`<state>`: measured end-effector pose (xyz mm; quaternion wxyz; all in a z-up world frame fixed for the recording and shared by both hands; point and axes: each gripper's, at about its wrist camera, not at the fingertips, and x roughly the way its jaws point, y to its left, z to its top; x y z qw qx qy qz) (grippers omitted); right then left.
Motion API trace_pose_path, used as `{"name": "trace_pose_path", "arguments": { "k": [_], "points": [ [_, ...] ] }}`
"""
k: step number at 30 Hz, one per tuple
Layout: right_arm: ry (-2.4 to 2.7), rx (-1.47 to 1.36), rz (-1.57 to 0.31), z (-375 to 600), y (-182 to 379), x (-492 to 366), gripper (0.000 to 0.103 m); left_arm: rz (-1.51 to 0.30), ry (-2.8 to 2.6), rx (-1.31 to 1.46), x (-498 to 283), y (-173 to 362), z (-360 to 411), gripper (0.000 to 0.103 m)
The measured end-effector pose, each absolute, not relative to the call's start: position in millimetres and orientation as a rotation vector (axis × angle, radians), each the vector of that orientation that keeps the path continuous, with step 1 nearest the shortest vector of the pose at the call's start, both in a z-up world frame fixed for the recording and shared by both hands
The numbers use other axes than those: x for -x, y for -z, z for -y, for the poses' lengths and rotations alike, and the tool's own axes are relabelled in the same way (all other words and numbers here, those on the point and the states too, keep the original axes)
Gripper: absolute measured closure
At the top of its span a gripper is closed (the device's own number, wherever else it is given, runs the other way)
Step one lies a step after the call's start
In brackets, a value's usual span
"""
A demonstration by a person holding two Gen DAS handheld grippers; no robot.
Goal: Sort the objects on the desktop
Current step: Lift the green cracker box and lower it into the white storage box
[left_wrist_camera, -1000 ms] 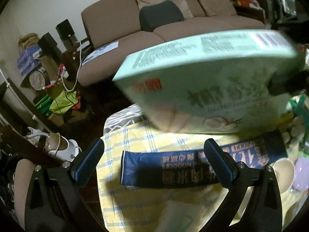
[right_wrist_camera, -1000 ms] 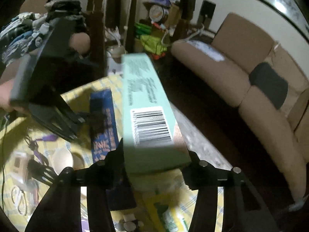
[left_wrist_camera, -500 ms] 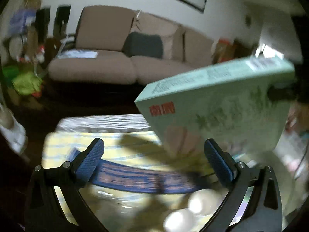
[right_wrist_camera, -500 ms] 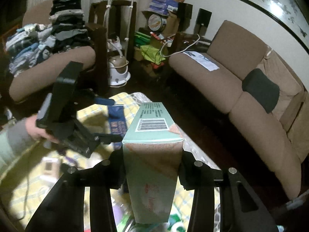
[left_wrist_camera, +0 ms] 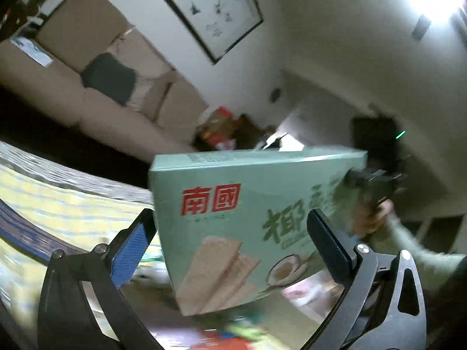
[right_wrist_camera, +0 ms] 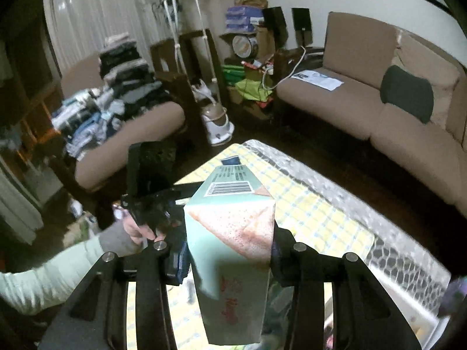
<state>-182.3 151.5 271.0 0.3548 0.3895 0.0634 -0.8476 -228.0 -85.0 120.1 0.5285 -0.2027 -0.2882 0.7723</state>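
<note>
A pale green wafer box (right_wrist_camera: 233, 233) with red lettering hangs in the air above the table, and my right gripper (right_wrist_camera: 230, 256) is shut on its near end. In the left wrist view the same box (left_wrist_camera: 233, 218) fills the middle, with the right gripper (left_wrist_camera: 376, 180) gripping its far right end. My left gripper (left_wrist_camera: 233, 248) stands open, its fingers in front of the box's face and not pressing on it. From the right wrist view, the left gripper (right_wrist_camera: 151, 192) sits just left of the box, held by a hand (right_wrist_camera: 137, 230).
The table wears a yellow checked cloth (right_wrist_camera: 306, 213) with a dark blue noodle packet (left_wrist_camera: 17, 227) on it and blurred small items near the front. A brown sofa (right_wrist_camera: 364, 108) runs behind, and an armchair (right_wrist_camera: 122, 134) piled with clothes stands at the left.
The right gripper has lifted the box higher above the table. The left gripper has risen and swung round, from looking down at the blue packet to facing the box and the wall.
</note>
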Motion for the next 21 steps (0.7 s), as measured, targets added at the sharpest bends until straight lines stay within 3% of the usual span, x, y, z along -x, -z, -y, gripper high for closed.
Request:
{"name": "trace_pose_path", "arguments": {
  "k": [11, 16, 21],
  "points": [
    [2.248, -0.949, 0.200, -301.5, -315.7, 45.4, 0.058, 0.570, -1.738, 0.589, 113.5, -178.9, -44.7, 0.001],
    [2.251, -1.002, 0.402, -379.6, -300.2, 6.0, 0.058, 0.563, -1.694, 0.715, 79.3, -171.8, -118.7, 0.001],
    [2.208, -0.990, 0.722, -473.2, -249.2, -20.5, 0.057, 0.520, -1.686, 0.856, 54.5, -150.7, -189.8, 0.001]
  ]
}}
